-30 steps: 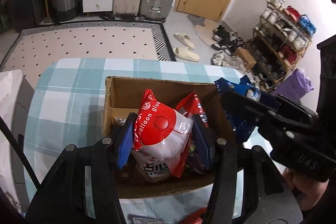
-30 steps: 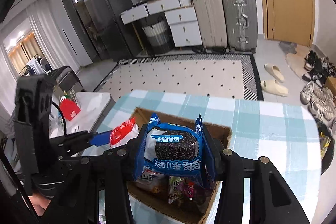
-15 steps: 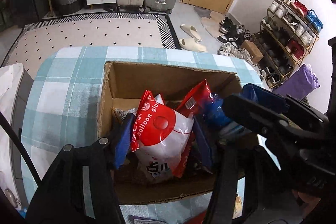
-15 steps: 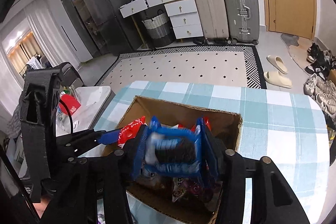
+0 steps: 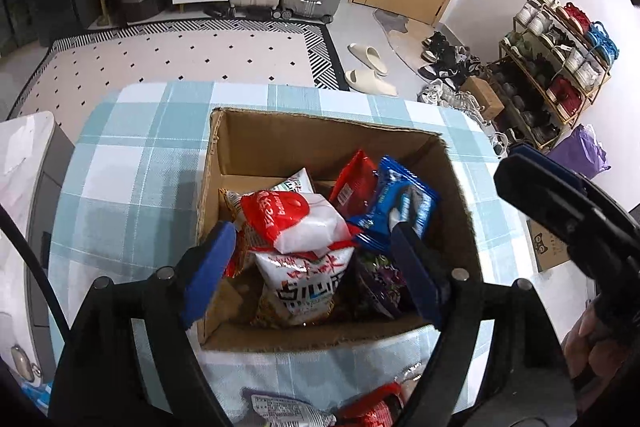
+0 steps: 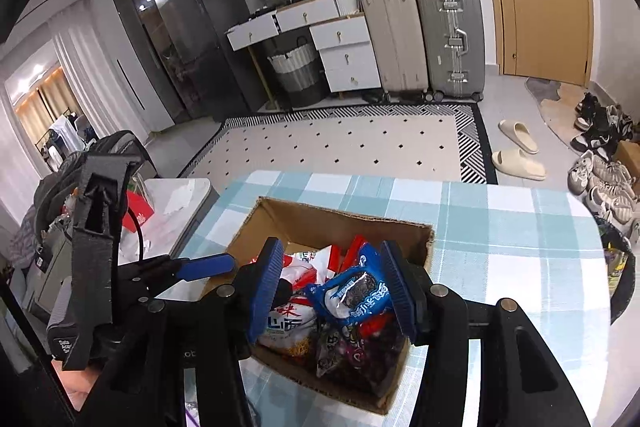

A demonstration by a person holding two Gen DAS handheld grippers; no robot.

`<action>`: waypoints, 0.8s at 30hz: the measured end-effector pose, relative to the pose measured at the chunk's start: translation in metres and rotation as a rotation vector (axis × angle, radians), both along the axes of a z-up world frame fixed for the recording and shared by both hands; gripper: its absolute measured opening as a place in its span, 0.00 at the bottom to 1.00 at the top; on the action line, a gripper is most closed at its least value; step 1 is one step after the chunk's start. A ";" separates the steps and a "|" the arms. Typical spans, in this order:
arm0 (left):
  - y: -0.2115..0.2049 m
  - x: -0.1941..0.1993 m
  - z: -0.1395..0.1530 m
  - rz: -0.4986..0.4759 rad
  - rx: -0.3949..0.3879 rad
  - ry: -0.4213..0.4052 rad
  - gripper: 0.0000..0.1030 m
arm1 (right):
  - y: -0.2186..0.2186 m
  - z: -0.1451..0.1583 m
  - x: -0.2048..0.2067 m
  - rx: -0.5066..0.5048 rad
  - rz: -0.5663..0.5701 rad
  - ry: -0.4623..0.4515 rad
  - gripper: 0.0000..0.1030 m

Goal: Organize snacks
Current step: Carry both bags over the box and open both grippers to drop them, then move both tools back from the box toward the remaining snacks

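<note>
1. Tabletop (image 5: pixel 120 179) under a pale blue and white checked cloth, filling the middle of both views, its far edge curving across the upper centre.
2. Cardboard box (image 5: pixel 276 143) standing open at frame centre on that cloth, flaps gone or folded down, packed with snack bags.
3. Left gripper (image 5: pixel 310 275) low in the left wrist view, jaws spread wide over the near half of the box, holding nothing; blue pads on either side of the pile and apart from the bags.
4. Right gripper (image 6: pixel 332 291) at lower centre of the right wrist view, jaws parted over the box, gripping nothing; blue cookie packet lying between the pads, whether it touches the right-hand pad cannot be told.
5. Red-and-white snack bag (image 5: pixel 292 223) lying on top of the pile, left of centre inside the box, resting across a white bag with black lettering (image 5: pixel 308 287).
6. Blue cookie packet (image 5: pixel 400 203) tilted against the right side of the pile, just beside a red packet (image 5: pixel 352 183) leaning toward the far wall of the box.
7. Dark purple bag (image 5: pixel 380 283) wedged low in the near right corner.
8. More loose packets (image 5: pixel 288 411) on the cloth at the bottom edge of the left wrist view, outside the box.
</note>
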State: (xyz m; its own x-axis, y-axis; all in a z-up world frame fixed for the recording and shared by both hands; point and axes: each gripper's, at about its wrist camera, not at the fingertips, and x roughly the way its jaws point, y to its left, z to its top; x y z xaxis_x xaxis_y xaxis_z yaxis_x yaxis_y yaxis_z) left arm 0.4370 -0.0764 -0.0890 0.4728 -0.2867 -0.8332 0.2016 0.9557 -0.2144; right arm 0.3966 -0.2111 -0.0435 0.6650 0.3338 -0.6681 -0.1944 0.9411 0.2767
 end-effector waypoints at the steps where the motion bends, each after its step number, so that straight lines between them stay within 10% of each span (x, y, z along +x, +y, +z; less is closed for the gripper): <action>1: 0.000 -0.005 0.004 0.000 0.004 -0.006 0.77 | -0.001 0.004 -0.004 -0.002 -0.002 -0.007 0.51; 24: 0.020 -0.144 0.113 0.007 0.068 -0.312 0.80 | 0.010 0.102 -0.133 -0.112 -0.003 -0.265 0.83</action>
